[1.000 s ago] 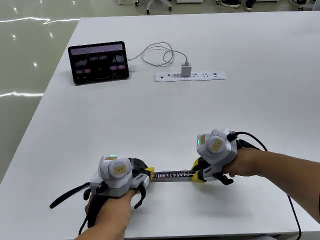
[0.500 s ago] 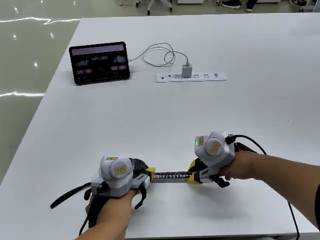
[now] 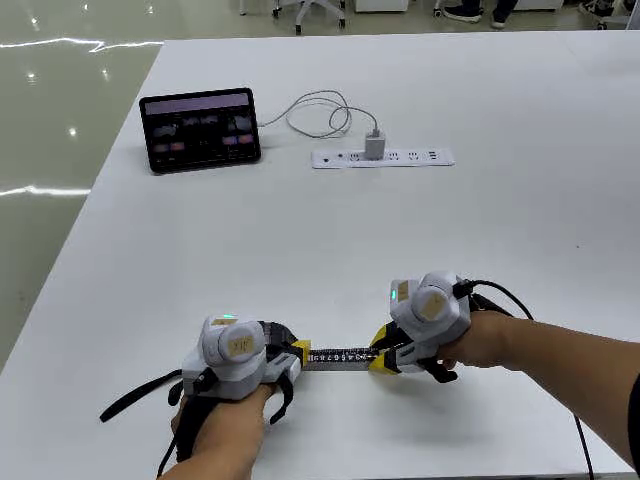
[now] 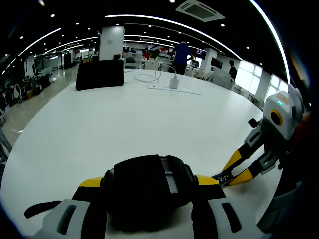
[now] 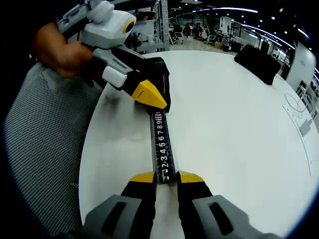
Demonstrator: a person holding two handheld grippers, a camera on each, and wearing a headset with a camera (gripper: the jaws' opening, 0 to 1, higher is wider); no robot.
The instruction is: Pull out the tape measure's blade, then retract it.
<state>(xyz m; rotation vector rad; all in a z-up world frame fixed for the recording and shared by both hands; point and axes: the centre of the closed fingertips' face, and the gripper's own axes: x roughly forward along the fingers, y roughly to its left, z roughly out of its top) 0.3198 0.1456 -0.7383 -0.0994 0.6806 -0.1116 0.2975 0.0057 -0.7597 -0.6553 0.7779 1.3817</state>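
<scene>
**Tape measure with its blade partly drawn out.** The left gripper [image 4: 149, 180] is clamped across the black tape measure case [image 4: 149, 199]. The case rests on the white table [image 3: 450, 230], well apart from the tablet [image 3: 200, 129] and on the person's side of it. A short length of blade [image 5: 160, 144], numbered face up, runs from the case to the right gripper [image 5: 167, 178], whose yellow-tipped jaws pinch the blade's free end, further to the tablet's right. A power strip [image 3: 385, 157] lies near the tablet, on its right.

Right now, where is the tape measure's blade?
Head view, near table edge: the blade stretches from the case in the left gripper to the shut right gripper.
</scene>
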